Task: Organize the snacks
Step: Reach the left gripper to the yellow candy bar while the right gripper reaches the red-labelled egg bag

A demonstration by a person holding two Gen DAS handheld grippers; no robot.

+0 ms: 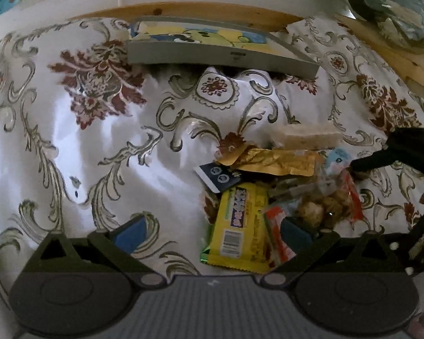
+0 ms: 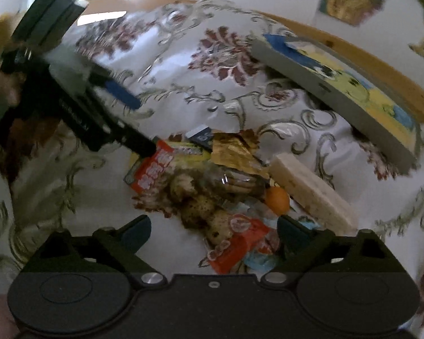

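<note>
The snack pile [image 1: 271,197] lies heaped on a white cloth [image 1: 70,147] patterned with grey scrolls and dark red flowers. In my left wrist view it sits at about three o'clock from centre: a yellow packet [image 1: 240,226] lies nearest, between my spread left jaws [image 1: 213,233] and close to the right one, with nothing pinched. A pale wrapped bar [image 1: 308,137] lies at the heap's far edge, a gold wrapper [image 1: 277,162] just before it. In my right view the orange-red packets [image 2: 240,243] lie between my right jaws [image 2: 214,234], which stand wide and grip nothing (the picture is blurred). Behind the heap, at twelve o'clock, a grey tray [image 1: 212,53] with a cartoon print lies on the surface, a wooden edge [image 1: 183,10] beyond it, then a wall with colourful pictures.
</note>
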